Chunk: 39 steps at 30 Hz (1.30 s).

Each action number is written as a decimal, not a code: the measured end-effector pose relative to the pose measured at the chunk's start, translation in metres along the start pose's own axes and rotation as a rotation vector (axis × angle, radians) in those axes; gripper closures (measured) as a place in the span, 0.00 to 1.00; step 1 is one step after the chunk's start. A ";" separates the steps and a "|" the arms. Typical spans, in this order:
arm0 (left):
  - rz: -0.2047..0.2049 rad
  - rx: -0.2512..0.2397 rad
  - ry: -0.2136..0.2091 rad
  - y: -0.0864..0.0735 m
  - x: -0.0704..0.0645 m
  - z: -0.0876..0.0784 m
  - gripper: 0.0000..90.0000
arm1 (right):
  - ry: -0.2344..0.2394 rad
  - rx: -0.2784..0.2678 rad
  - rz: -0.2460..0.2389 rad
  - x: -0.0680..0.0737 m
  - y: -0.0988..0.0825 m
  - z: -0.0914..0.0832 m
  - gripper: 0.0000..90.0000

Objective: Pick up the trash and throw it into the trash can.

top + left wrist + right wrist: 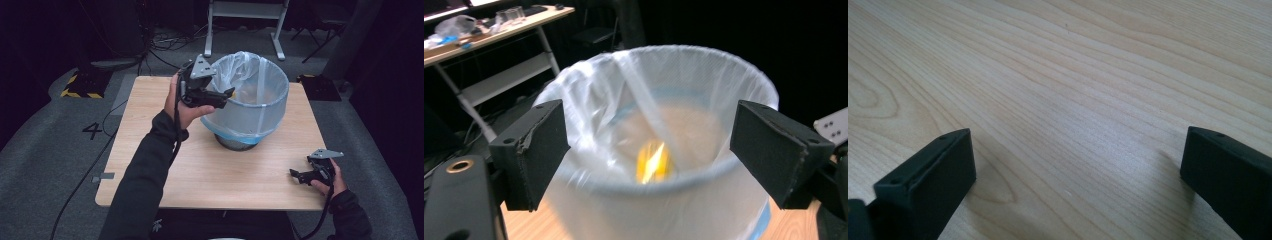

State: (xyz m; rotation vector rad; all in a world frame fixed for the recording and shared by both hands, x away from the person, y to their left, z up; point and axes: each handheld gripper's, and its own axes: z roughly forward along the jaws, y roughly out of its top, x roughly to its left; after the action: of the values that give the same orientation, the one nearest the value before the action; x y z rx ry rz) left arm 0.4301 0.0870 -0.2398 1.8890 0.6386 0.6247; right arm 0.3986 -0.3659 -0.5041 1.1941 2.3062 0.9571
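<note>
Near the table's [165,175] front right corner, the right hand [334,181] holds the right gripper [300,176] low over the wood, its jaws pointing left. In the right gripper view the jaws stand wide apart with nothing but bare, pale wood grain between them.

Farther back, the left arm in a dark sleeve [142,175] reaches up the table's left half. The left hand [182,107] holds the left gripper [227,95] raised at the bin's [260,107] left rim, jaws pointing right over it. In the left gripper view the jaws are spread wide and hold nothing.

The bin stands toward the back edge, right of centre. It is round with a dark base, lined with a thin translucent white bag [704,100] whose top folds over the rim; a blue band shows along the folded bag's lower edge. Through the near wall of the bag, the left gripper view shows a blurred yellow thing [653,162] inside the bin; its shape cannot be told.
</note>
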 end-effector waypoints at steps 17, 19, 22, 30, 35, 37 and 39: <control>0.098 0.178 0.036 -0.093 -0.021 -0.028 0.17 | 0.001 0.001 -0.002 0.000 0.000 0.000 0.01; 0.099 0.221 0.036 -0.106 -0.025 -0.024 0.18 | -0.001 0.002 -0.004 0.000 -0.001 0.000 0.01; 0.098 0.275 0.022 -0.127 -0.027 -0.018 0.18 | -0.002 0.000 -0.004 0.000 -0.001 -0.001 0.01; 0.092 0.446 -0.023 -0.196 -0.038 0.001 0.18 | -0.002 0.001 0.002 0.000 -0.001 -0.001 0.01; 0.083 0.508 -0.023 -0.223 -0.041 0.003 0.18 | -0.005 0.000 0.004 0.001 -0.001 -0.001 0.01; 0.076 0.529 -0.029 -0.233 -0.040 0.002 0.18 | -0.006 0.000 0.006 0.001 -0.001 -0.001 0.00; 0.066 0.542 -0.032 -0.242 -0.039 0.002 0.18 | -0.007 0.000 0.007 0.001 -0.001 -0.001 0.00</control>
State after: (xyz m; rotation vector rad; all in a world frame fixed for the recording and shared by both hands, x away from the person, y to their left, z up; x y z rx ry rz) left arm 0.3662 0.1460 -0.4693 2.4247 0.7821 0.4905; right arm 0.3968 -0.3659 -0.5042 1.2042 2.2981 0.9543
